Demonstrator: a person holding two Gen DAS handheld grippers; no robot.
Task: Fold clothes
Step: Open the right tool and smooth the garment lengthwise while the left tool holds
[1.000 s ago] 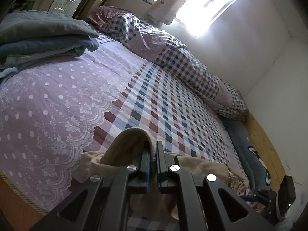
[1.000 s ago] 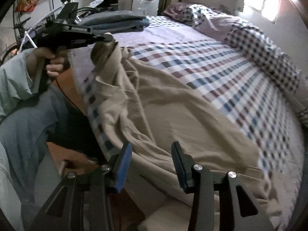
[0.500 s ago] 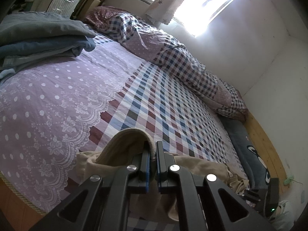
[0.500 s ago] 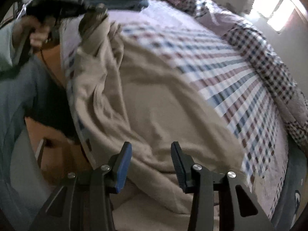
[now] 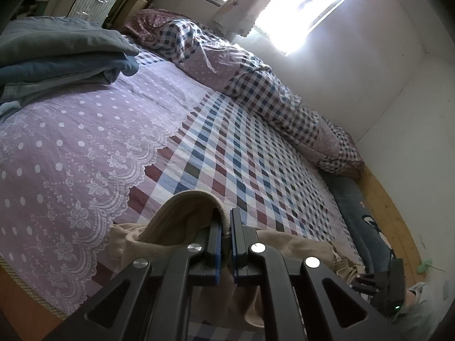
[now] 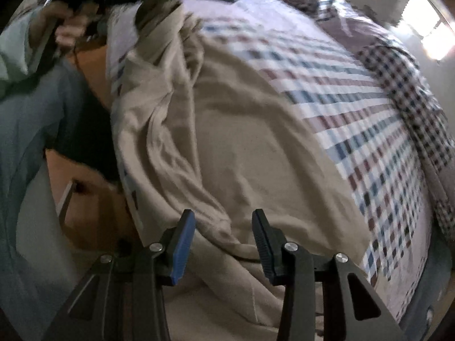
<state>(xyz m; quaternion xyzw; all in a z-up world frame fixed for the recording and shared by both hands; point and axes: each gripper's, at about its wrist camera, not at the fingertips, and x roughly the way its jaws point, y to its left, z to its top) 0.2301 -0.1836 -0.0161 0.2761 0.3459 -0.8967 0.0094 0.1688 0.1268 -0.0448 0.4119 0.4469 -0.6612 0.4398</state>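
Left wrist view. The left gripper [image 5: 224,233] has its two blue-padded jaws pressed nearly together on a fold of the beige garment [image 5: 184,213], which arches up in a loop just left of the jaws and drops away below them. More of the same cloth spreads to the right of the gripper, low over the near edge of the bed [image 5: 227,147]. Ahead of the jaws lies the checked bedspread; ahead and to the left, a lilac dotted cover with a white lace border [image 5: 71,156]. Farther ahead on the left sits a stack of folded grey-blue blankets [image 5: 62,54]. A rolled checked quilt [image 5: 256,85] runs along the far side of the bed, below a bright window [image 5: 298,8]. At lower right, the dark body of the other gripper is partly visible.

Right wrist view (blurred). The right gripper [image 6: 223,244] points steeply down with its jaws standing apart, about half open. A ridge of the beige garment [image 6: 241,142] lies in the gap between them; the pads do not visibly press on it. From there the garment stretches ahead across the checked bedspread [image 6: 369,128] and rises at upper left to the left gripper [image 6: 153,2], which pinches its far end. The person's hand [image 6: 68,28] grips that tool's handle, with a pale sleeve beside it.
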